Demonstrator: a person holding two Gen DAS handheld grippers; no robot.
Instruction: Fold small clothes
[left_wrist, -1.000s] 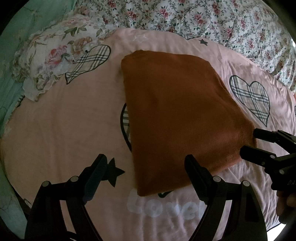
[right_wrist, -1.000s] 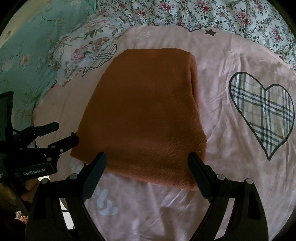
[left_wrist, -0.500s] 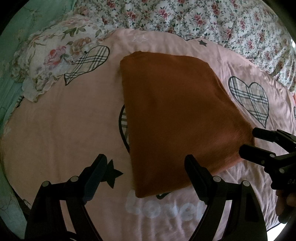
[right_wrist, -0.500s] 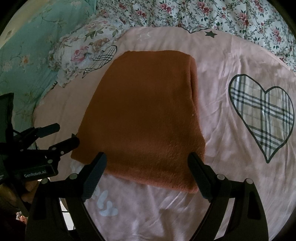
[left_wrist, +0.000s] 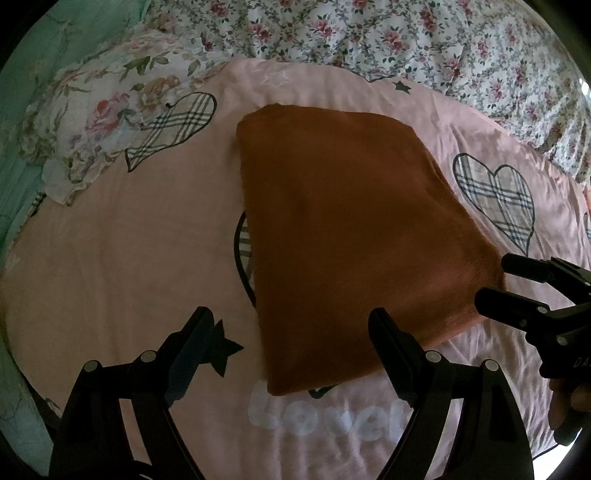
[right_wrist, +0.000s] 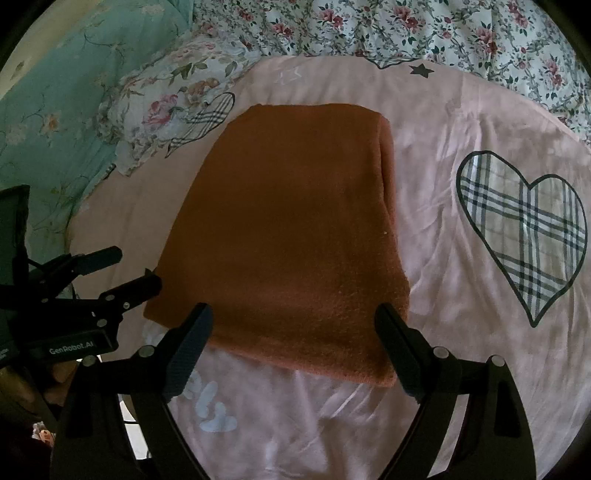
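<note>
1. The cloth (left_wrist: 351, 236), rust-orange, lies folded flat at frame centre on the pink sheet (left_wrist: 122, 258).
2. The left gripper (left_wrist: 291, 332) hangs over the cloth's near left corner, jaws spread, nothing between them.
3. The right gripper (right_wrist: 295, 332) straddles the near edge at lower centre of its view, jaws released and empty.
4. The cloth looks soft, light and fuzzy, probably limp when lifted, not slippery.
5. Best hold, I judge: pinch the two near corners, all layers together, so the fold stays square.
</note>
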